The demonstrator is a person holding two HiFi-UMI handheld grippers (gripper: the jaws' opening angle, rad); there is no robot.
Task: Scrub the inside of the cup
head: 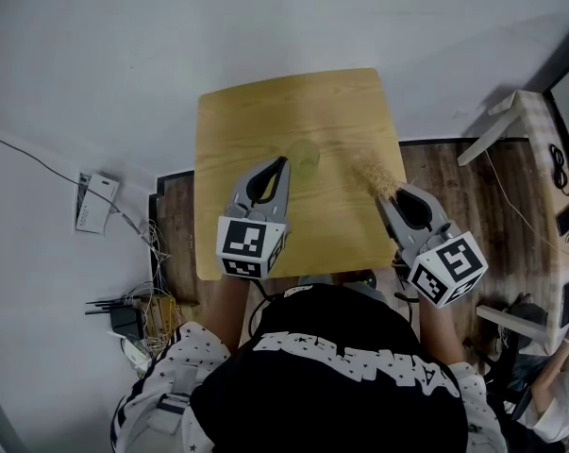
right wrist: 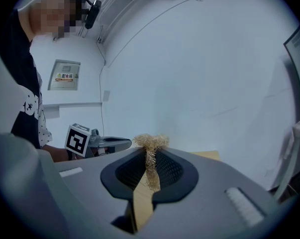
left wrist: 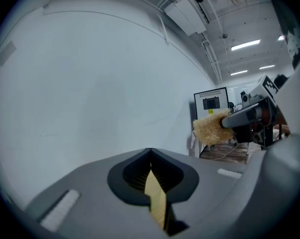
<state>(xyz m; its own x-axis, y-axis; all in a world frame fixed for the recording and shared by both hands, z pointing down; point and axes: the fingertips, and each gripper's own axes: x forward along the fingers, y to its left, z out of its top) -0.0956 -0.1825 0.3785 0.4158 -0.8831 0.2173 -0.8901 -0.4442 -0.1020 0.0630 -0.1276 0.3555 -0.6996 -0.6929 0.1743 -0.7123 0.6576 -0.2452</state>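
A pale, see-through cup (head: 305,158) stands upright near the middle of the wooden table (head: 265,111). My left gripper (head: 284,162) has its tips right at the cup's left side. Its jaws are shut, and the left gripper view (left wrist: 150,151) shows nothing between them; the cup is hidden there. My right gripper (head: 390,194) is to the cup's right, apart from it, and shut on a straw-coloured fibre scrubber (head: 375,176). The tuft (right wrist: 150,142) sticks out past the pinched tips (right wrist: 149,152). It also shows in the left gripper view as the scrubber (left wrist: 209,128).
A white box (head: 97,202) and a tangle of cables and adapters (head: 138,324) lie on the floor at the left. White-framed furniture (head: 510,121) stands at the right, with another person (head: 558,399) at the lower right. The table is small, with edges close on every side.
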